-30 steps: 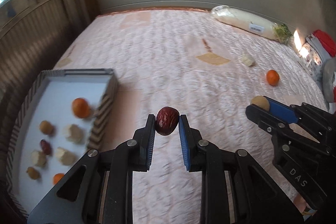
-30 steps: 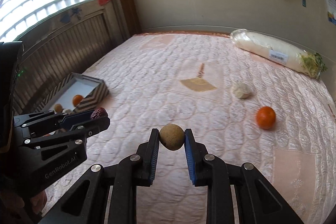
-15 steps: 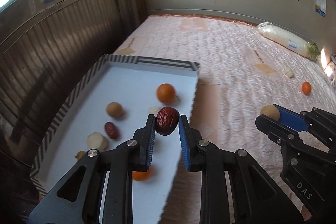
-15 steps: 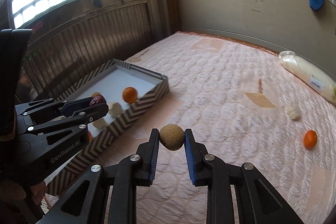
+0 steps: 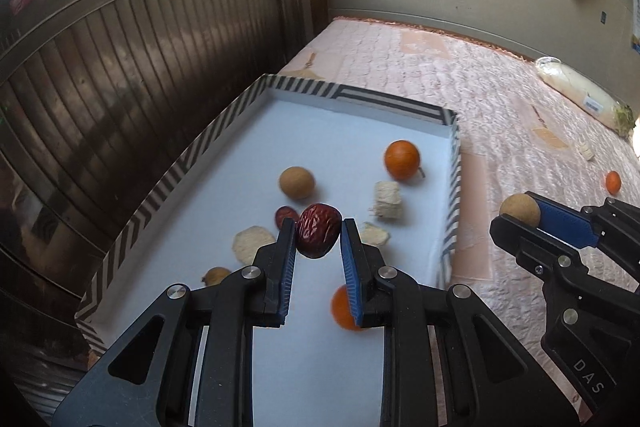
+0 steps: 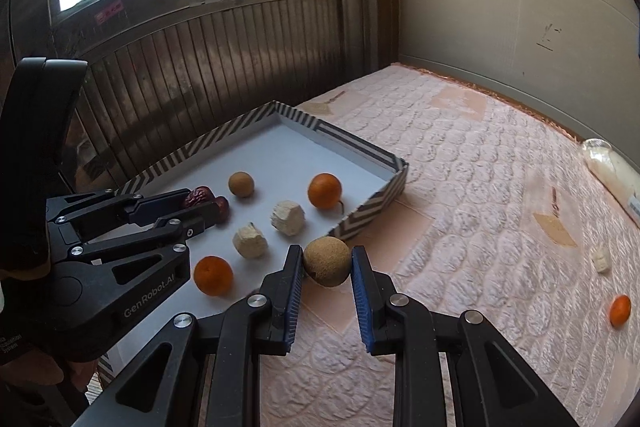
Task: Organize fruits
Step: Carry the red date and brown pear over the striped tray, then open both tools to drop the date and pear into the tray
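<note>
The left gripper [image 5: 318, 231] is clamped on a red date [image 5: 319, 229], held over the white floor of the striped tray [image 5: 168, 183]. The right gripper [image 6: 326, 261] pinches a tan round fruit [image 6: 326, 261], just outside the tray's near corner, above the pink quilt [image 6: 480, 187].

In the tray, nearest lies an orange [image 6: 213, 275], then two pale chunks [image 6: 250, 242] [image 6: 288, 217] and a pale slice [image 5: 253, 243] beside a small brown fruit [image 5: 216, 275]. A second date [image 6: 222, 207] sits just under the left gripper's tips. Farther in rest a tan ball [image 6: 241, 183] and a second orange [image 6: 325, 191].

Well apart on the quilt lie a third orange [image 6: 619, 310] and a pale piece [image 6: 601, 258]. A wrapped white bundle [image 5: 576, 93] lies by the far wall.
</note>
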The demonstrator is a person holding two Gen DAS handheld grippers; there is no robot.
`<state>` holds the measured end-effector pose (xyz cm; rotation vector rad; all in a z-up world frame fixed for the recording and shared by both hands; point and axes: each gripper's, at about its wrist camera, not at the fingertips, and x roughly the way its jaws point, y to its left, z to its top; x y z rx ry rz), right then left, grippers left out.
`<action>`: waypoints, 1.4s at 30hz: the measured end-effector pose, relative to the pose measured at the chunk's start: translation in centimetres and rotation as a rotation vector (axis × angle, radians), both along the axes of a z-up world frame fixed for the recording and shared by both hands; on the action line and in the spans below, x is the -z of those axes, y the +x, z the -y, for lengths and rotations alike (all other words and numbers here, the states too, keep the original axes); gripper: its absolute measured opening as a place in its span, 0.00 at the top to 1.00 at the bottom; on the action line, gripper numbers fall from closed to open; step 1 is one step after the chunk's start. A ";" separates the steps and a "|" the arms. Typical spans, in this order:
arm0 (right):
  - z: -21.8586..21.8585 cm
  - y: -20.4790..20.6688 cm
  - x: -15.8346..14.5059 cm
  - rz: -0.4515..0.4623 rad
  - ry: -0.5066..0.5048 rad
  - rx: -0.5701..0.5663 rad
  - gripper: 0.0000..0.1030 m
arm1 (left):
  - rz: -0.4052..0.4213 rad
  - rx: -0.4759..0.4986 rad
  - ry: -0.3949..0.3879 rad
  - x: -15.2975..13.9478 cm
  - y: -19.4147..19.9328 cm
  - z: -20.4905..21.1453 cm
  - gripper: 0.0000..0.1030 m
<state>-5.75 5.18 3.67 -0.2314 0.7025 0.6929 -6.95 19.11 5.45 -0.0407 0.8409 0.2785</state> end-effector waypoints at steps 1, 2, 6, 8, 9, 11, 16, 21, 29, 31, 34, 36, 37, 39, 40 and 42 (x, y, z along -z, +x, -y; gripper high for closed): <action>-0.4 0.0 0.0 -0.001 -0.003 -0.006 0.78 | -0.002 -0.004 -0.002 0.0 -0.1 -0.3 0.79; -0.7 0.0 0.1 -0.001 -0.006 -0.013 0.78 | -0.004 -0.009 -0.004 0.1 -0.2 -0.5 0.79; -2.1 0.0 0.2 -0.001 -0.019 -0.041 0.78 | -0.009 -0.024 -0.012 0.4 -0.4 -1.4 0.79; -2.8 0.1 0.4 -0.003 -0.024 -0.056 0.78 | -0.014 -0.029 -0.015 0.6 -0.5 -1.7 0.79; -3.3 0.1 0.5 -0.006 -0.029 -0.064 0.78 | -0.016 -0.031 -0.016 0.7 -0.5 -1.8 0.79; -3.7 0.2 0.8 -0.008 -0.036 -0.073 0.78 | -0.024 -0.037 -0.024 0.9 -0.5 -2.3 0.79; -4.9 0.8 1.4 -0.024 -0.041 -0.098 0.78 | -0.037 -0.054 -0.039 1.3 -0.8 -3.1 0.79; -6.0 1.6 2.0 -0.039 -0.054 -0.109 0.78 | -0.042 -0.053 -0.051 1.5 -0.8 -3.6 0.79; -8.0 2.1 2.0 -0.035 -0.065 -0.131 0.77 | -0.054 -0.059 -0.064 1.7 -0.6 -4.1 0.79; -8.5 2.5 2.1 -0.034 -0.066 -0.133 0.77 | -0.055 -0.062 -0.067 1.7 -0.6 -4.3 0.79; -9.4 3.1 2.4 -0.040 -0.067 -0.146 0.77 | -0.060 -0.069 -0.072 1.7 -0.6 -4.5 0.79; -10.1 3.4 2.8 -0.048 -0.073 -0.159 0.78 | -0.063 -0.077 -0.065 1.7 -0.7 -4.6 0.79; -10.3 3.5 2.9 -0.051 -0.075 -0.163 0.77 | -0.063 -0.082 -0.062 1.7 -0.7 -4.7 0.79; -10.7 3.6 2.9 -0.044 -0.070 -0.171 0.77 | -0.066 -0.088 -0.069 1.8 -0.7 -5.0 0.79; -10.7 3.6 3.0 -0.046 -0.069 -0.175 0.77 | -0.067 -0.091 -0.070 1.8 -0.7 -5.1 0.79; -11.0 3.7 3.0 -0.048 -0.068 -0.184 0.77 | -0.067 -0.097 -0.066 1.8 -0.8 -5.1 0.79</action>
